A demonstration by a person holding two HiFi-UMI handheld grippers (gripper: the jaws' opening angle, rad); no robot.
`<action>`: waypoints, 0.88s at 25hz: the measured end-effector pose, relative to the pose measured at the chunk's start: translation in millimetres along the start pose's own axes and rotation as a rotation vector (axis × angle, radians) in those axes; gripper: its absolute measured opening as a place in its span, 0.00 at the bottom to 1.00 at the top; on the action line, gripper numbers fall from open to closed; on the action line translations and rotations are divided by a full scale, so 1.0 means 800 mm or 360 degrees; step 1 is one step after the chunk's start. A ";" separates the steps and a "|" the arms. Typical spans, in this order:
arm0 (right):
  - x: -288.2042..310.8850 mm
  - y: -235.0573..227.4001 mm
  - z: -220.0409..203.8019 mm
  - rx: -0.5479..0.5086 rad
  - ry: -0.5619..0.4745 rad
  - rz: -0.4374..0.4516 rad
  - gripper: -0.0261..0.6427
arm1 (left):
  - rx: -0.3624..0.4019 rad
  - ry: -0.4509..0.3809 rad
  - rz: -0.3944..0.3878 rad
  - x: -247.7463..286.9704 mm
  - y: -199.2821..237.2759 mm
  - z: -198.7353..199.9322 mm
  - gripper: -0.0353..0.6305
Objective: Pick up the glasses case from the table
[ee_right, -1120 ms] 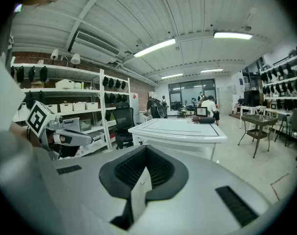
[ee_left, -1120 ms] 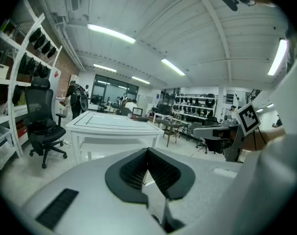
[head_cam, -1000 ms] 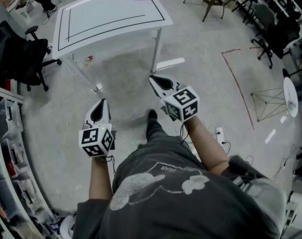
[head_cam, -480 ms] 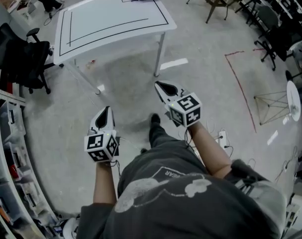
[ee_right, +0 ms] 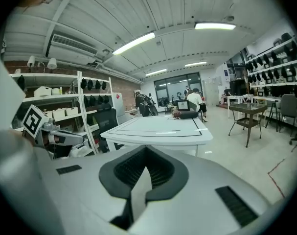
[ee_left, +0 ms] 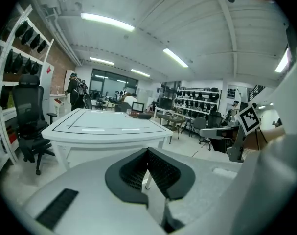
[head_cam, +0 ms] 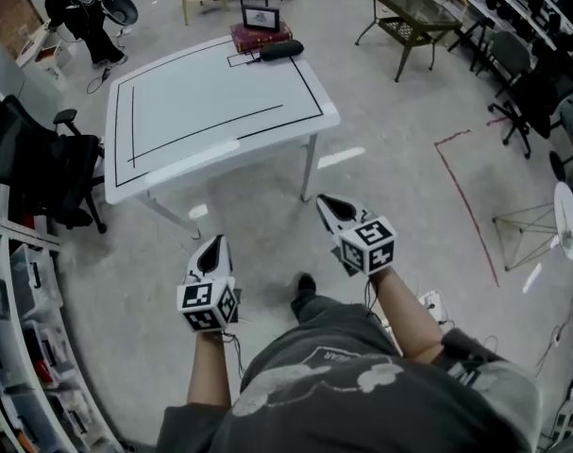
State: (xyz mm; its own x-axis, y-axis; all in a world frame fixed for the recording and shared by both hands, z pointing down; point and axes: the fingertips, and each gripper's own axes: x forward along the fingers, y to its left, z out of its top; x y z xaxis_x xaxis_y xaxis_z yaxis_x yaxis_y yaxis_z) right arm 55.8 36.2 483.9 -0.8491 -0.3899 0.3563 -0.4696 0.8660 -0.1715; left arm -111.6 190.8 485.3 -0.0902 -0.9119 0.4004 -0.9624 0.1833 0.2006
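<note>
The glasses case (head_cam: 281,49) is a dark oval pouch at the far edge of the white table (head_cam: 201,111), beside red books with a small framed picture on top. It looks small in the left gripper view (ee_left: 145,115) and the right gripper view (ee_right: 189,114). My left gripper (head_cam: 213,244) and right gripper (head_cam: 325,202) hang over the floor on the near side of the table, both pointing towards it and well short of the case. The left gripper's (ee_left: 147,152) jaws meet with nothing between them. So do the right gripper's (ee_right: 146,150) jaws.
A black office chair (head_cam: 41,168) and shelving stand to the table's left. A glass-topped side table (head_cam: 413,8) and more chairs are at the far right. Red tape (head_cam: 475,215) marks the floor. A person (head_cam: 78,8) stands beyond the table's far left corner.
The table has come nearer and sits lower in the head view, and the case and books now show fully. Both grippers have moved forward towards the table, still shut.
</note>
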 end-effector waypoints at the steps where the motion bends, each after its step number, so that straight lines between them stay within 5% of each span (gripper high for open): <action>1: 0.009 -0.014 0.007 0.0002 -0.0001 -0.0004 0.04 | 0.0001 -0.0003 -0.0008 0.017 -0.003 0.008 0.06; 11: 0.087 -0.124 0.047 0.0069 -0.0017 0.0021 0.04 | 0.0013 0.0017 -0.0013 0.147 -0.018 0.056 0.06; 22: 0.137 -0.163 0.071 0.0080 -0.0030 0.0037 0.04 | 0.0057 -0.0050 -0.0001 0.215 0.004 0.114 0.06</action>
State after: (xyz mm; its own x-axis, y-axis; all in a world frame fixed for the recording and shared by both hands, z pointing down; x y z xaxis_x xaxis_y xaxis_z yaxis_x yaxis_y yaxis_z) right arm 10.2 -137.5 492.9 -0.8642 -0.3761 0.3341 -0.4609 0.8582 -0.2260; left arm -153.7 1.1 472.9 -0.0973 -0.9231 0.3720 -0.9709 0.1702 0.1685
